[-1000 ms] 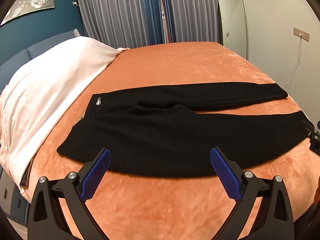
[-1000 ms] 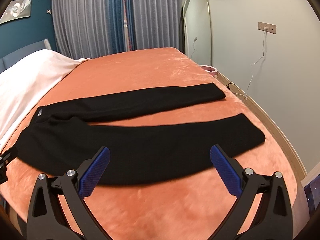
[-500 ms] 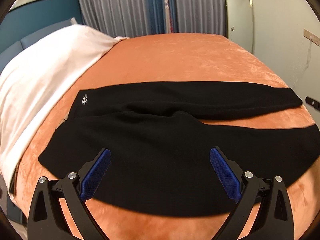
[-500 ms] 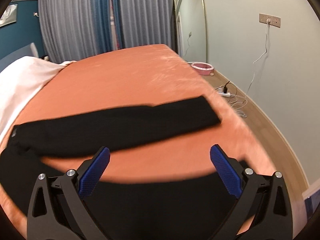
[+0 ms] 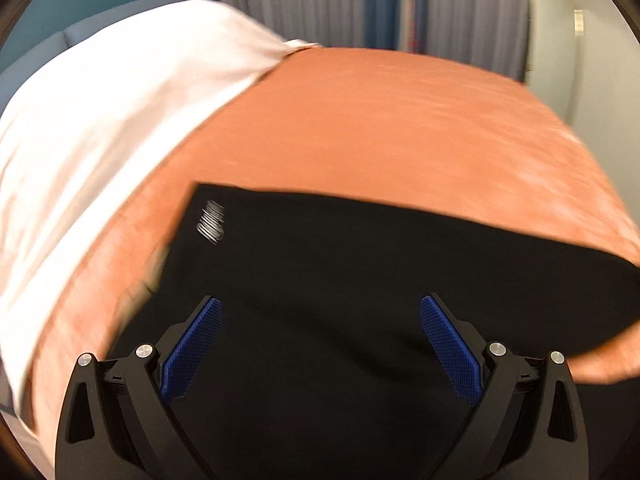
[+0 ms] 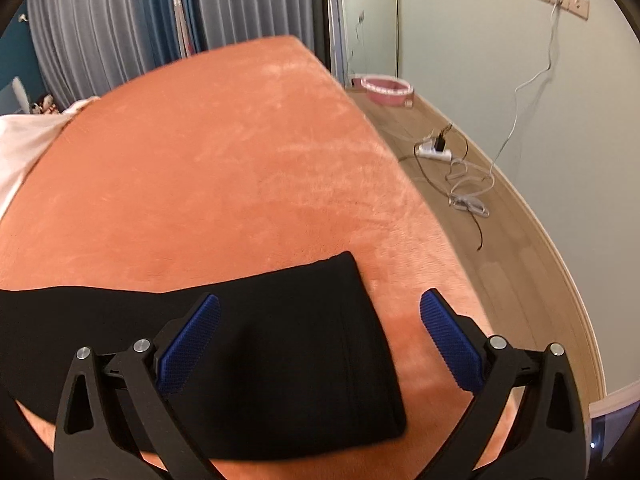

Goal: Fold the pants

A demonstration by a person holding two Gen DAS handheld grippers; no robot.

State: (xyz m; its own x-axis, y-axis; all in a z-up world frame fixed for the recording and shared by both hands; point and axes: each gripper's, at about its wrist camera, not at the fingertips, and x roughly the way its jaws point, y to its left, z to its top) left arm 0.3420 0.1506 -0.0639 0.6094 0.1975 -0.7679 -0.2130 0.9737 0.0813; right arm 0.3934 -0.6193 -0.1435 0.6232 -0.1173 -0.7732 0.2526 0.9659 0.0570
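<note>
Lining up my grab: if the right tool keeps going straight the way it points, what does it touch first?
Most likely the cuff end of the black pants leg, lying flat on the orange bedspread between the open right tool fingers. Depth is unclear, so contact distance can't be judged.

Each gripper, left [image 5: 320, 344] and right [image 6: 320, 340], is built from black triangulated arms, fitted with blue cross-hatched pads [image 5: 192, 344] and silver screws [image 6: 141, 345].

A home bedroom: orange-blanketed bed [image 5: 400, 128], white pillow [image 5: 100, 120], pleated curtains [image 6: 112, 20], wall mirror [image 6: 368, 20].
</note>
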